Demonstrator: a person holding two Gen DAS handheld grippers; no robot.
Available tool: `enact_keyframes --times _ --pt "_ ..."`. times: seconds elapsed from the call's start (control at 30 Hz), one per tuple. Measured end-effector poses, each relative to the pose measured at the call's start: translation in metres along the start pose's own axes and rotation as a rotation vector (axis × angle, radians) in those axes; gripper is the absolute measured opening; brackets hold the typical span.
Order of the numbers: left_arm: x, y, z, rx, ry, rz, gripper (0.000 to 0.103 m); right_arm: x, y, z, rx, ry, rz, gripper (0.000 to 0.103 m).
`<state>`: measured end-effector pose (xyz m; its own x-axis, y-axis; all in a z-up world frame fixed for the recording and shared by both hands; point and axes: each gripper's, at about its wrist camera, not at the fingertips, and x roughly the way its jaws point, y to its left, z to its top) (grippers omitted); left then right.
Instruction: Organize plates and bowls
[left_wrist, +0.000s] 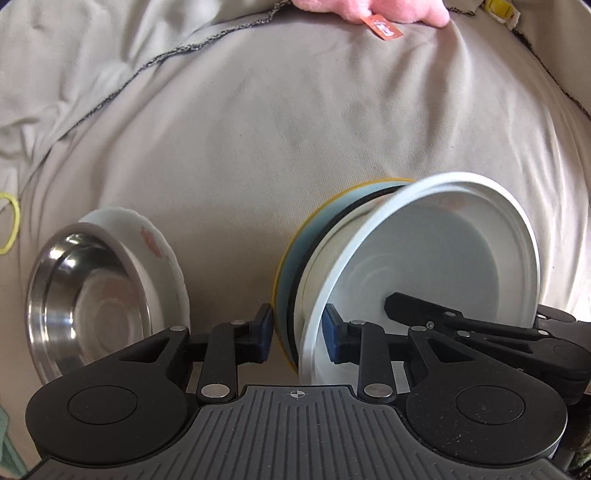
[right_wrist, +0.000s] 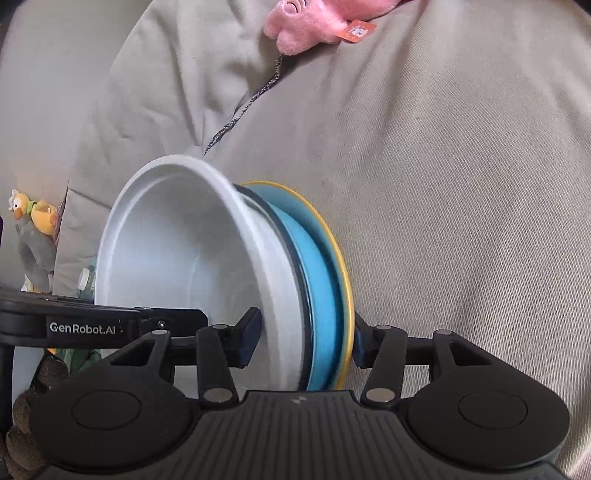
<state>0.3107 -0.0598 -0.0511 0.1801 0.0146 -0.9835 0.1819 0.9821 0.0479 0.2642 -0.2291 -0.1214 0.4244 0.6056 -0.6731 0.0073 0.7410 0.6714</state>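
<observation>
The stack of dishes (right_wrist: 295, 295), white bowl (left_wrist: 424, 266) on blue plate (right_wrist: 321, 295), sits on the bed sheet (left_wrist: 258, 147); both the left tool (left_wrist: 299, 332) and right tool (right_wrist: 304, 338) straddle its rim, contact unclear; stiff, slippery, probably breakable, best pinched at the rims.

A beige bedsheet (left_wrist: 295, 110) carries a steel bowl (left_wrist: 88, 291) on a white plate (left_wrist: 162, 243) near left, pink plush (right_wrist: 306, 26) far.

Both grippers, left gripper (left_wrist: 299, 334) and right gripper (right_wrist: 304, 339), had black linkages, silver rivets, dark-blue fingertip pads (left_wrist: 330, 329) and ribbed grey bases; one read "GenRobot.AI".
</observation>
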Motion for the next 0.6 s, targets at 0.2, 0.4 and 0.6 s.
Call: enact_keyframes --times 0.2,0.4,0.6 --pt "0.005 -0.008 0.002 0.016 -0.026 0.036 0.033 0.001 0.001 0.001 -0.014 0.004 -0.014 0.048" --pt "0.01 -0.014 0.003 0.036 -0.028 0.049 0.037 0.002 0.001 0.004 0.016 0.002 -0.026 0.051" --pt "0.013 -0.016 -0.002 0.045 -0.049 0.014 0.049 0.002 -0.01 0.0 0.035 0.016 0.028 0.055"
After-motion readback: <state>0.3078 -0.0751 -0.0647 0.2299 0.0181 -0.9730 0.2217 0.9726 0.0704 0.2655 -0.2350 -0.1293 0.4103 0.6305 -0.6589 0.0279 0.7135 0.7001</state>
